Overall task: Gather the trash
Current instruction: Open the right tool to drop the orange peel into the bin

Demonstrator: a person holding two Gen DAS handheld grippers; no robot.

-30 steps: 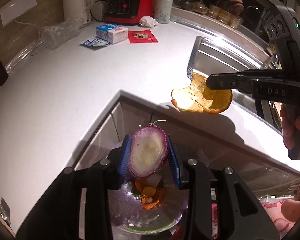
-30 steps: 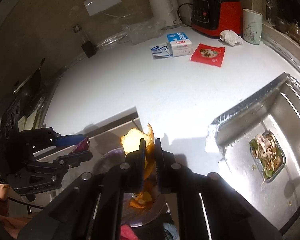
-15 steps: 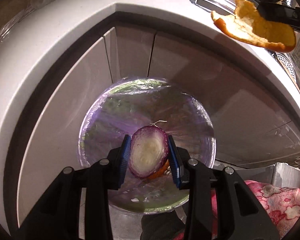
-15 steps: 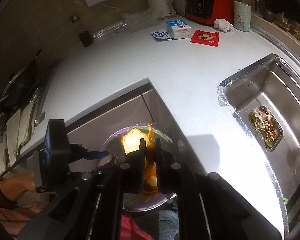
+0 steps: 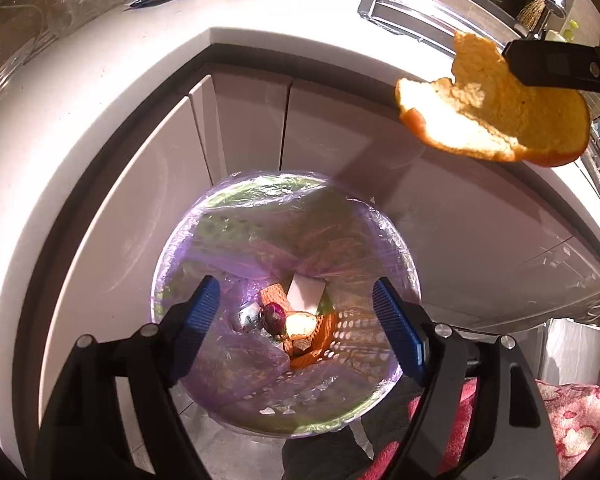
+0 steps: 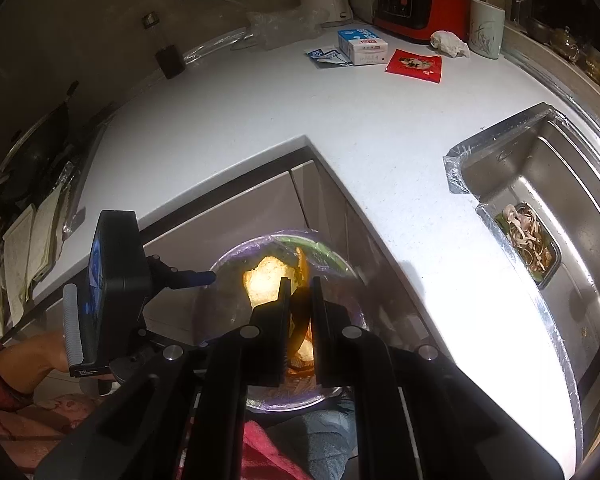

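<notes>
Over a lined waste bin (image 5: 380,216) tucked against the corner of a white kitchen counter (image 5: 100,80): left gripper (image 5: 296,312) poised above the bin mouth, blue-padded jaws opening wide with nothing between them, an onion piece (image 5: 274,316) lying at the bottom among orange netting and a white scrap. To the right and higher, right gripper (image 6: 299,300) clamped tight on a curl of orange peel (image 5: 496,120), the peel hanging out over the cabinet fronts near the bin's far rim rather than squarely above the opening. Seen from the right wrist, peel (image 6: 266,280) pinched edge-on between the narrow jaws, bin liner directly behind. More to collect back on the counter: a crumpled tissue (image 6: 450,43), a red packet (image 6: 414,65), a small carton (image 6: 362,46) and torn wrappers (image 6: 326,56); food scraps (image 6: 528,240) in a tray inside the sink (image 6: 540,168). Likely trouble from here: a release before the peel is centred, sending it onto the floor or against the cabinet door; a broad, light peel glancing off the rim or catching on the loose purple liner; a sticky rind clinging to one pad instead of dropping; two tools crowding the same opening and knocking together if the left is not drawn clear first.
</notes>
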